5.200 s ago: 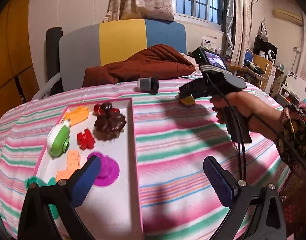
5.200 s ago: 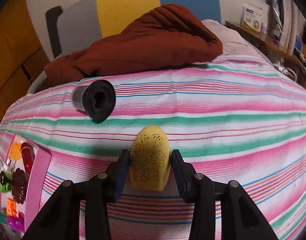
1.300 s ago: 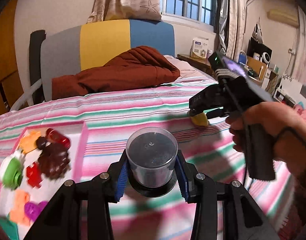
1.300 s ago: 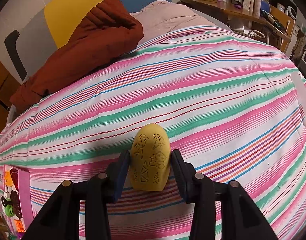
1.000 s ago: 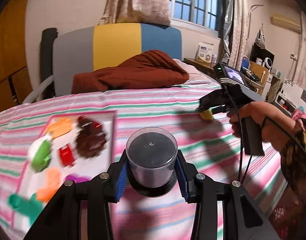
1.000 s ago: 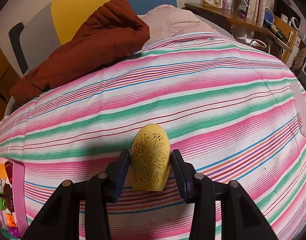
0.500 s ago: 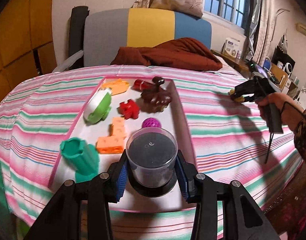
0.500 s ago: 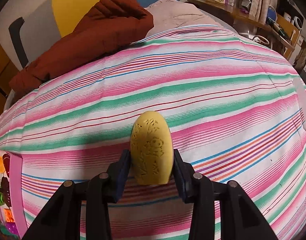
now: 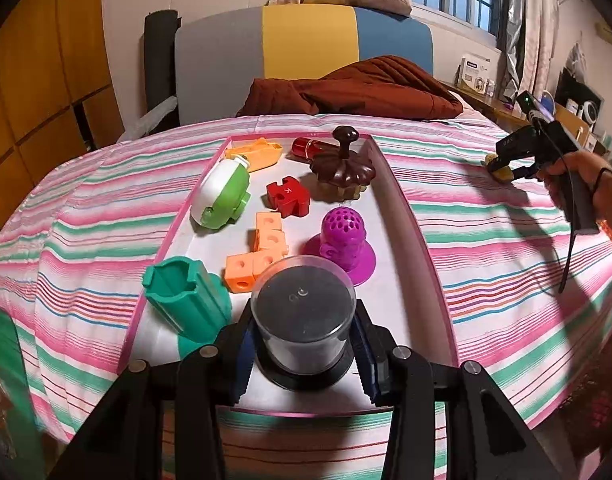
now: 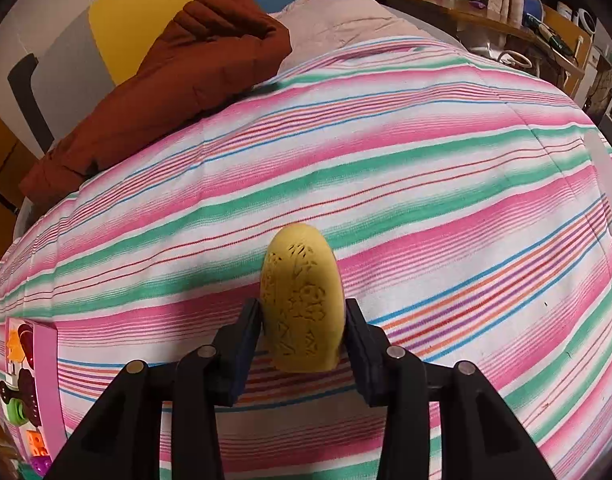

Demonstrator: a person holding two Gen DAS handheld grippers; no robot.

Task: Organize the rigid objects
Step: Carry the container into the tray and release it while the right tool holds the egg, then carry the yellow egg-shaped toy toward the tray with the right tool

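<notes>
My left gripper [image 9: 303, 344] is shut on a clear cup with a black base [image 9: 303, 316] and holds it over the near end of the pink-rimmed white tray [image 9: 406, 216]. The tray holds several toys: a teal holder [image 9: 185, 300], orange cubes [image 9: 257, 252], a purple strainer toy [image 9: 342, 240], a red puzzle piece [image 9: 287, 196] and a brown lid [image 9: 342, 170]. My right gripper [image 10: 303, 328] is shut on a yellow patterned egg-shaped piece [image 10: 301, 300] above the striped cloth, right of the tray. It also shows in the left wrist view [image 9: 506, 166].
The striped cloth [image 10: 426, 184] covers a rounded table. A brown jacket [image 10: 177, 76] lies at its far edge before a grey, yellow and blue chair back [image 9: 301, 44]. The tray's edge [image 10: 45, 380] shows at the left in the right wrist view.
My left gripper has carried the cup from the cloth to above the tray's near end. The yellow piece has turned on edge between my right fingers.
</notes>
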